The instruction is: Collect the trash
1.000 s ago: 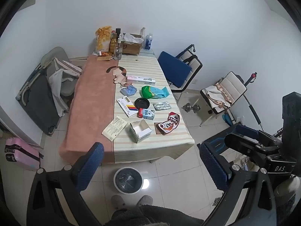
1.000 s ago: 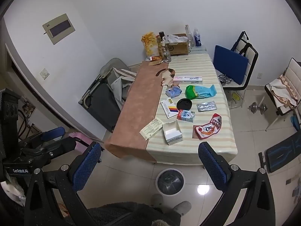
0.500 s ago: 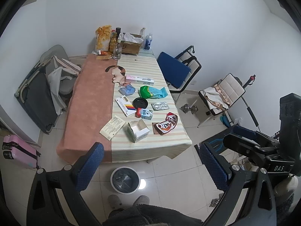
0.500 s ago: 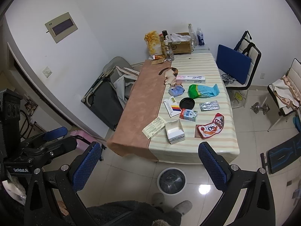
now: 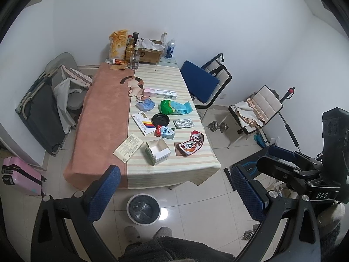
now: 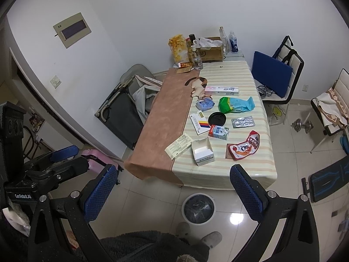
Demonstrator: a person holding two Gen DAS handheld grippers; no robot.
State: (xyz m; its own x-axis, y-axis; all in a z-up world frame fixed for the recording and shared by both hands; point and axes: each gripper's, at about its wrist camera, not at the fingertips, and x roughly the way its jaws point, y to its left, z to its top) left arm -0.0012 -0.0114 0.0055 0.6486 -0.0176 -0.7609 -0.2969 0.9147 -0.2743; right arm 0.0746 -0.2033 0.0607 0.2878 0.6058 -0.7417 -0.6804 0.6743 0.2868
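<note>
Trash lies on the long table (image 5: 102, 113) (image 6: 165, 120): an open white box (image 5: 158, 151) (image 6: 202, 151), a red snack wrapper (image 5: 190, 145) (image 6: 243, 146), a milk carton (image 5: 165, 131) (image 6: 218, 132), a paper slip (image 5: 128, 148) (image 6: 178, 145), a black lid (image 5: 161, 119), a green bag (image 5: 174, 107) and a blister pack (image 5: 183, 123). A lined bin (image 5: 143, 209) (image 6: 198, 208) stands on the floor at the table's near end. My left gripper (image 5: 174, 187) and right gripper (image 6: 173, 190) hang open and empty, high above the bin and short of the table.
Bottles and a cardboard box (image 5: 150, 52) crowd the table's far end. A blue chair (image 5: 200, 80), a white chair (image 5: 259, 107) and a dumbbell (image 5: 217, 127) are on the right. A folded cot (image 5: 41, 109) and pink suitcase (image 5: 19, 179) are on the left. The person's slippers (image 6: 211, 238) are by the bin.
Both views have drifted only slightly. Everything on the table lies as before, and both grippers are still open.
</note>
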